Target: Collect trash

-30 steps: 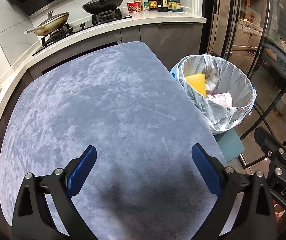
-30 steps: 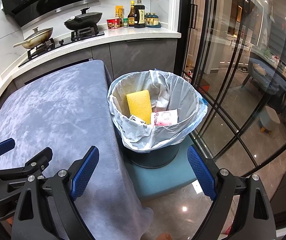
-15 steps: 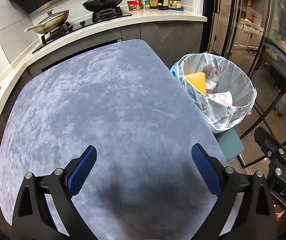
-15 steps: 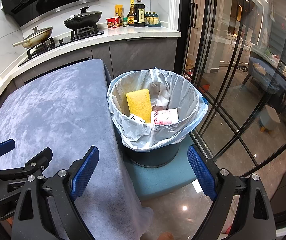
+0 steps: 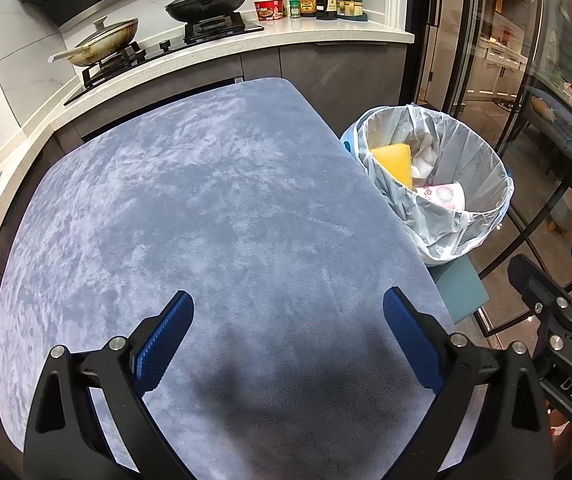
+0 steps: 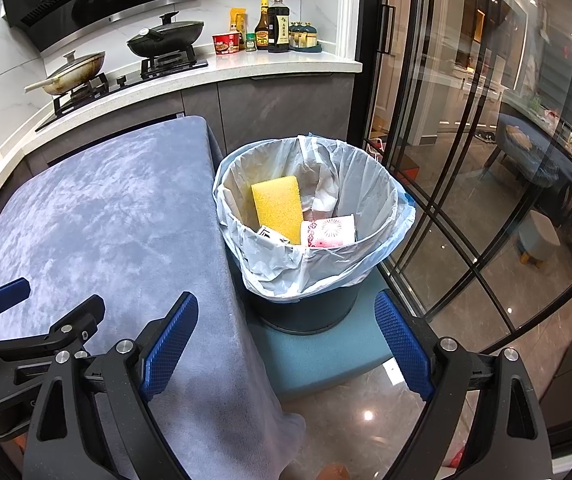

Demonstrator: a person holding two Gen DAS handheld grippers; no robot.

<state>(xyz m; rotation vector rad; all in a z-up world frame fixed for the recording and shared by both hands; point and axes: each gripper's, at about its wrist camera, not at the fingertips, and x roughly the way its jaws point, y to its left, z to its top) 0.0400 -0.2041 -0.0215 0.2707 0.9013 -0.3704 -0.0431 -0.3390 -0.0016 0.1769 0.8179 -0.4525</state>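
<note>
A table (image 5: 213, 216) is covered by a blue-grey velvety cloth (image 6: 97, 220); beside it, a teal stool (image 6: 318, 356) carries the lined bin (image 6: 306, 308).

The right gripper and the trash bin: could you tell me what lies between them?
In the right wrist view, only the teal stool under the trash bin lies before the open right gripper.

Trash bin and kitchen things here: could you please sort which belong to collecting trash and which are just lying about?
Part of the job:
- trash bin with white liner
- yellow sponge, inside it
- pink printed carton, inside it
- left gripper and right gripper, both open, empty

Just lying about:
- frying pan and black wok on the stove
- sauce bottles
- teal stool under the bin
</note>
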